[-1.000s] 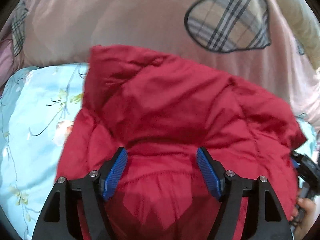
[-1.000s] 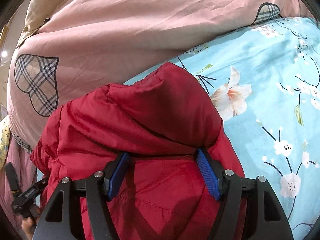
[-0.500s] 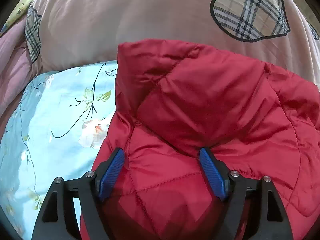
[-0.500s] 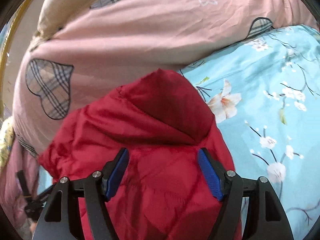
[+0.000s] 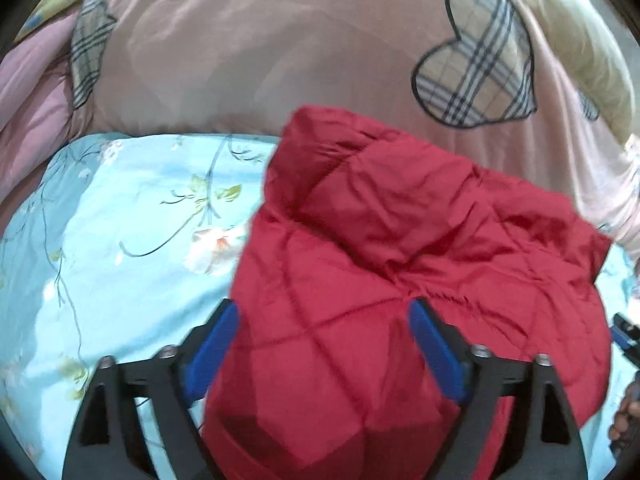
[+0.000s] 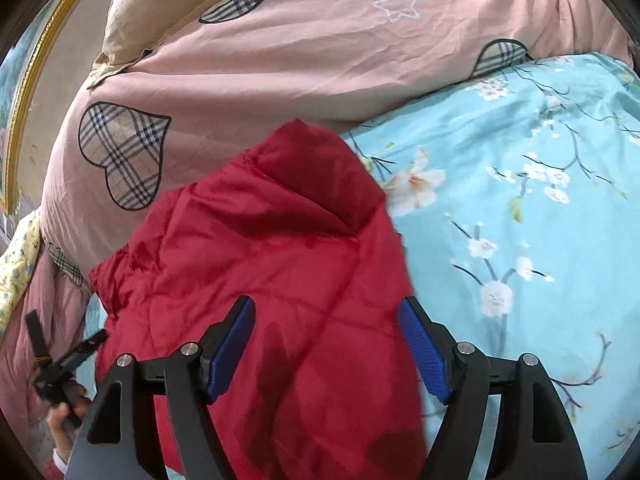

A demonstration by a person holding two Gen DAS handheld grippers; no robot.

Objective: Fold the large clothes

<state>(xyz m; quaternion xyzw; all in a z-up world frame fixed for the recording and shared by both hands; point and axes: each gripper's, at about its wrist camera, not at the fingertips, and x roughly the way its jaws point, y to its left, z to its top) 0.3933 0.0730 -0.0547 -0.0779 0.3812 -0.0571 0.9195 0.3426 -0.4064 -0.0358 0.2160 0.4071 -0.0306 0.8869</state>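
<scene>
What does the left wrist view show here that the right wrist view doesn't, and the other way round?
Only the left wrist view: the left gripper, jaws opening around the red quilted jacket. Only the right wrist view: the right gripper, jaws opening, a white star outline and a gold frame edge. Both: the jacket, the pink duvet with plaid hearts, the blue floral sheet.

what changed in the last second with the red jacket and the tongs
Both tongs, left and right, are opening and backing off the red jacket; its folded stack now lies loose between the pads. The pink duvet and blue floral sheet are unchanged.
</scene>
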